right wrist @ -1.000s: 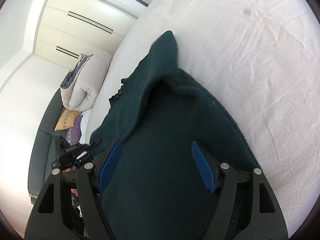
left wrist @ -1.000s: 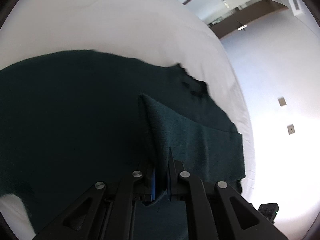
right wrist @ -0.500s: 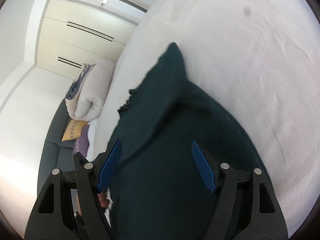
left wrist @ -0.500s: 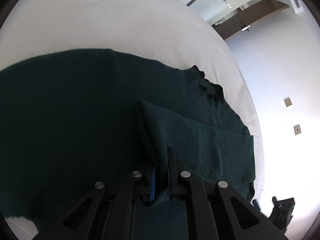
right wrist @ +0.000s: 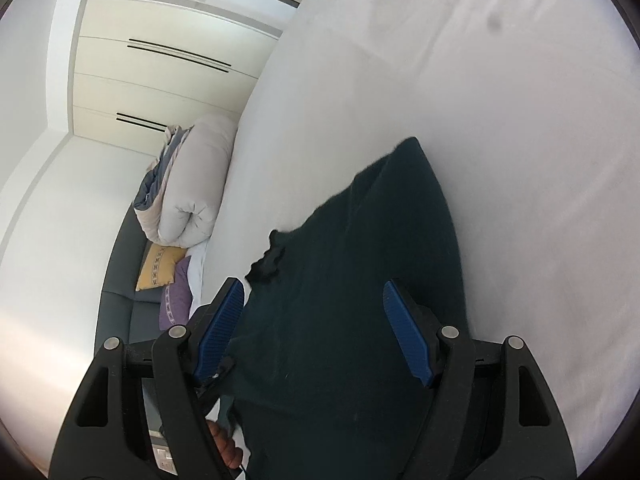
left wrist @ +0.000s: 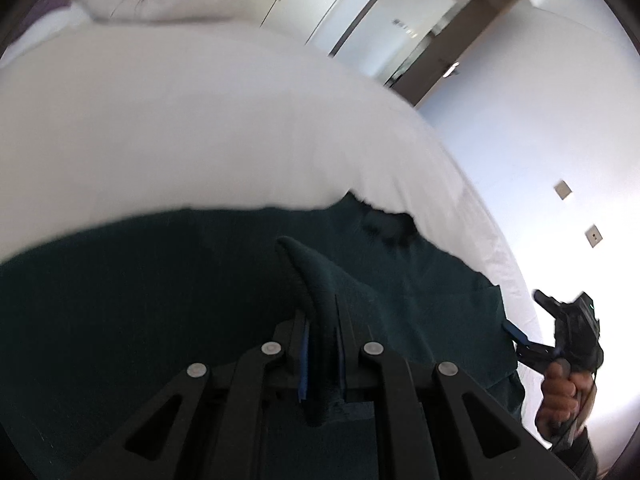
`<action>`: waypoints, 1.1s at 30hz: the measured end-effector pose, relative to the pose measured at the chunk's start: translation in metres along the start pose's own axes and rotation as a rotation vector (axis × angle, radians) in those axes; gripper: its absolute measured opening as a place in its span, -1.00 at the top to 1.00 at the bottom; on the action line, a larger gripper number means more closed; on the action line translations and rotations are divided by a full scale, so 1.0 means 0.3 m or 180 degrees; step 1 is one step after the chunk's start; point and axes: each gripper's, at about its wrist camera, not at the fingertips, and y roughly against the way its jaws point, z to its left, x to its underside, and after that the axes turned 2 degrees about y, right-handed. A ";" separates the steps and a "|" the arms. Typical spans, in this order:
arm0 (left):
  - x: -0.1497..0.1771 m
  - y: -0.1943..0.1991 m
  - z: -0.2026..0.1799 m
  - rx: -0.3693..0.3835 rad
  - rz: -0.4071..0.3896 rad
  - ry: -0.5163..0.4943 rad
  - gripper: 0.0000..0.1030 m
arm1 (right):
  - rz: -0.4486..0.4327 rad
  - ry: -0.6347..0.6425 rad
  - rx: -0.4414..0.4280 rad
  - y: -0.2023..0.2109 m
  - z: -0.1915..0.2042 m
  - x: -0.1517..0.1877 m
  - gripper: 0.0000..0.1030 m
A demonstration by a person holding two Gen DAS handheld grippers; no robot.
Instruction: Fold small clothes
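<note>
A dark green knitted sweater (left wrist: 140,292) lies spread on a white bed (left wrist: 200,128). My left gripper (left wrist: 322,344) is shut on a raised fold of the sweater, pinched between its blue pads. In the right wrist view the sweater (right wrist: 352,320) lies on the bed (right wrist: 500,160), its scalloped neckline (right wrist: 268,264) at the left edge. My right gripper (right wrist: 312,328) is open and empty just above the cloth, and it also shows in the left wrist view (left wrist: 520,340) at the sweater's right edge, held by a hand.
A rolled beige duvet (right wrist: 192,192) and yellow (right wrist: 160,268) and purple (right wrist: 176,300) cushions lie on a dark sofa beyond the bed. White wardrobes (right wrist: 160,64) stand behind. The bed's edge (left wrist: 516,280) runs close to a white wall with sockets.
My left gripper has kept hold of the fold and tilted up, so more bed and the duvet show. My right gripper has pulled back along the sweater, still open, and now appears in the left view.
</note>
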 end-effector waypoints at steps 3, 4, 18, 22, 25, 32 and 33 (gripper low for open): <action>0.026 -0.044 0.028 -0.0182 0.0158 -0.0017 0.79 | 0.0036 -0.0084 -0.0025 -0.060 -0.054 -0.032 -0.38; 0.049 -0.076 0.064 -0.0198 0.0316 0.0108 0.79 | 0.0039 -0.0145 -0.0078 -0.073 -0.077 -0.042 -0.38; 0.103 -0.059 0.127 0.0046 0.0257 0.0256 0.70 | 0.0021 -0.0292 -0.0149 -0.133 -0.153 -0.168 -0.39; 0.100 -0.051 0.134 0.0117 0.0257 0.0302 0.70 | 0.0116 -0.0153 -0.0129 -0.114 -0.134 -0.131 -0.39; 0.101 -0.029 0.140 0.0175 0.0239 0.0344 0.56 | 0.0185 0.0005 -0.0143 -0.056 -0.136 -0.032 -0.39; 0.181 0.290 0.229 0.0167 -0.0284 0.0768 -0.72 | 0.0116 -0.0037 -0.0283 0.179 -0.140 0.191 -0.42; 0.205 0.349 0.271 0.0204 -0.0380 0.0923 -0.72 | 0.0112 -0.0036 -0.0309 0.202 -0.130 0.228 -0.42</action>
